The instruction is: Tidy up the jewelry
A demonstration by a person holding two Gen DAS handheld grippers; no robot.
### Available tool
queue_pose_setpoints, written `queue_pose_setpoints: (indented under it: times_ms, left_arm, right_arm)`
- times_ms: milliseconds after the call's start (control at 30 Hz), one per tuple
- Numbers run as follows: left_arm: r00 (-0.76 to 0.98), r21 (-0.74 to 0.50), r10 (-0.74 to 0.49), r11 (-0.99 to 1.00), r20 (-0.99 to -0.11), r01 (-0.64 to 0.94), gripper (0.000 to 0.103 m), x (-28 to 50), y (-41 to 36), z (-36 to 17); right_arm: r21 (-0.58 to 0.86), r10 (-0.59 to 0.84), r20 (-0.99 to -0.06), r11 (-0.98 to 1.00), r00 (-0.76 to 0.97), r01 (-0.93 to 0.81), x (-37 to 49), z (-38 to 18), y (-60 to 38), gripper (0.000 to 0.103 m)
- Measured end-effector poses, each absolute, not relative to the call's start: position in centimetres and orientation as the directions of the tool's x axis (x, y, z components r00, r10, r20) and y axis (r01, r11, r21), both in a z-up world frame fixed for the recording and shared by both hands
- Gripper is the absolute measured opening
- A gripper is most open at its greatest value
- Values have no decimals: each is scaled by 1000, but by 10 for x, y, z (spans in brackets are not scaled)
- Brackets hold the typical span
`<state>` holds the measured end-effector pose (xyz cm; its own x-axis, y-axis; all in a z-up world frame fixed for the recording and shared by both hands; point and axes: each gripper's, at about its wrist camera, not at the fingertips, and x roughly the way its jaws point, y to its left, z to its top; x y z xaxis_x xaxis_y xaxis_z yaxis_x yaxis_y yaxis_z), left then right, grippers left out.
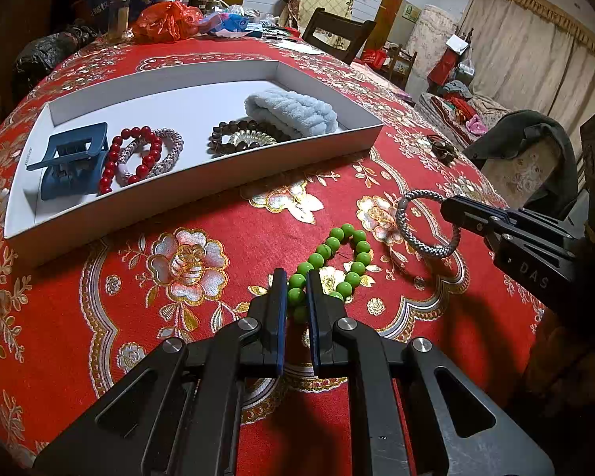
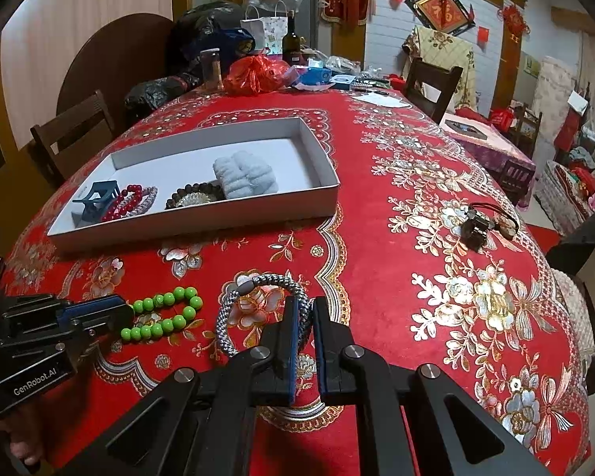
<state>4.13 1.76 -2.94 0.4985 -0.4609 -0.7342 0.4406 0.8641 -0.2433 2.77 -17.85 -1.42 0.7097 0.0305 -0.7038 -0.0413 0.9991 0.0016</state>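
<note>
The white tray (image 1: 234, 182) sits on the red floral tablecloth (image 1: 79, 309), and everything else is placed from it. Inside, at its left end, lie a blue claw clip (image 1: 73, 158), a red bead bracelet (image 1: 133, 156) and a pale braided bangle (image 1: 154, 154) overlapping it; toward the right end are a dark bead bracelet (image 1: 226, 135), a clear coil tie (image 1: 250, 139) and a light blue fluffy band (image 1: 293, 113). In front of the tray, on open cloth, lies the green bead bracelet (image 1: 333, 265); the left gripper (image 1: 297, 281) is clamped on its near end, beads pinched between the pads. Just right of that, also in front of the tray, the right gripper (image 2: 305, 305) is closed on the grey braided bangle (image 2: 258, 309), which looks slightly raised off the cloth, though the fisheye view makes that hard to confirm. The two grippers are near each other, with the bracelets apart, and nothing lies between either of them and the tray's near wall. Right of the tray, well apart from it, a small dark hair tie with a charm (image 2: 484, 222) rests on the cloth. Beyond the tray's far side, clutter crowds the table end: a red plastic bag (image 2: 254, 73), a dark bottle (image 2: 291, 39), a glass jar (image 2: 212, 67) and a gift bag (image 2: 265, 29). Wooden chairs (image 2: 432, 83) stand around the table.
</note>
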Motion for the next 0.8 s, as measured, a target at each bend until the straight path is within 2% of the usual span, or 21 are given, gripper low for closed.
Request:
queue_pose_setpoints:
  times_ms: [200, 433, 800]
  left_arm:
    - [499, -242, -461, 864, -734, 441, 8, 41, 18, -29]
    - [548, -229, -477, 858, -687, 459, 8, 35, 20, -20]
    - [539, -228, -461, 867, -705, 444, 8, 35, 19, -23]
  right_arm:
    - [5, 32, -695, 999, 718, -39, 27, -12, -179, 7]
    - [22, 49, -674, 999, 737, -45, 25, -4, -180, 7]
    - [27, 56, -678, 998, 732, -52, 22, -3, -177, 7]
